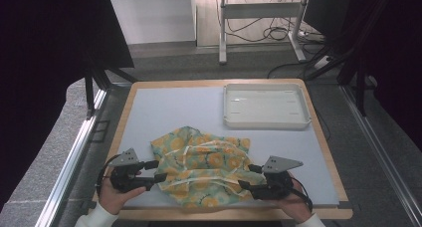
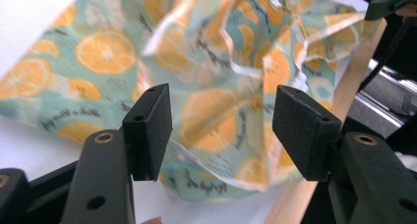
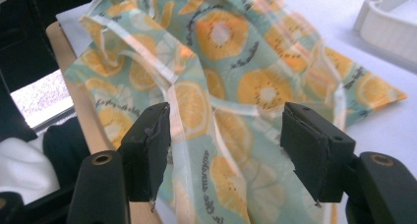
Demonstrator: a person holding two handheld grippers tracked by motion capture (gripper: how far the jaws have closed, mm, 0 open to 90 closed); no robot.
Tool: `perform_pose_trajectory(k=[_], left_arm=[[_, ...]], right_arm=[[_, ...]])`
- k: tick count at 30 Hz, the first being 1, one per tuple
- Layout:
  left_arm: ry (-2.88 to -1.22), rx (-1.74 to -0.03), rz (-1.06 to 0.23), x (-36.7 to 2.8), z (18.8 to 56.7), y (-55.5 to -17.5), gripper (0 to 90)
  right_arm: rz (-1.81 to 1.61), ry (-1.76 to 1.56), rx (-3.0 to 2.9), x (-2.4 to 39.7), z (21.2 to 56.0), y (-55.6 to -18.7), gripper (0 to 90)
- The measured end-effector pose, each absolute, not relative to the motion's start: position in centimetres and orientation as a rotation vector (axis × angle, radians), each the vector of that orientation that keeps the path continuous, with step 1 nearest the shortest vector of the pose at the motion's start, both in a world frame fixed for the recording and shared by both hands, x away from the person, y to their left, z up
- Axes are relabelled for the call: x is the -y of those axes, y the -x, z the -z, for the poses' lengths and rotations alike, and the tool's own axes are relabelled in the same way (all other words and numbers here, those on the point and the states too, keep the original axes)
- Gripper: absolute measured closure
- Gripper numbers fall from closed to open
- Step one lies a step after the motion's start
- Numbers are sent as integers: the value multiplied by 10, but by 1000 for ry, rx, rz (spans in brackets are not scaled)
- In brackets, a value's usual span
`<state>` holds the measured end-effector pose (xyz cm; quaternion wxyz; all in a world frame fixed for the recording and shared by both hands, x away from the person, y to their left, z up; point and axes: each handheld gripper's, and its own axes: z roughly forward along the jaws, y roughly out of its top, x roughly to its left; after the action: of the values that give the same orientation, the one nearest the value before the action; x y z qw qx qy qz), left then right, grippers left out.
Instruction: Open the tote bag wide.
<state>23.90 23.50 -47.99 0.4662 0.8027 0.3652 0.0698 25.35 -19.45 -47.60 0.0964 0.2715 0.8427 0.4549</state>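
A desk (image 1: 149, 107) with a pale blue top and wooden edge, seen from above. At the near left, a person's hand holds the left gripper (image 1: 152, 175), its jaws standing well apart and gripping nothing; the pads sit just beside the left edge of a cloth (image 1: 204, 170). In the left gripper view the cloth (image 2: 216, 86) lies beyond and between the open pads without being pinched. The cloth is crumpled, teal with orange slices printed on it, and lies near the front edge of the desk, between the two grippers. Behind it, toward the far right, a white tray (image 1: 266, 122) rests on the desk, apart from the cloth. At the near right, the right gripper (image 1: 249, 177) is also wide open and holds nothing, its pads beside the cloth's right edge. In the right gripper view the cloth (image 3: 236, 86) spreads out past its separated pads.
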Motion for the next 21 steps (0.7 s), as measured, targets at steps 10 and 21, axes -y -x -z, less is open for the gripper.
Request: perform_pose_trajectory(k=[10,21], left_arm=[[-2003,-904,-214,-223,470,-266,414],[-2031,-885,-171,-208,465,-295,406]], right_arm=[[-1384,-777,-2476,188,462,-265,355],[-1348,-773,-2490,179,465,-271,356]])
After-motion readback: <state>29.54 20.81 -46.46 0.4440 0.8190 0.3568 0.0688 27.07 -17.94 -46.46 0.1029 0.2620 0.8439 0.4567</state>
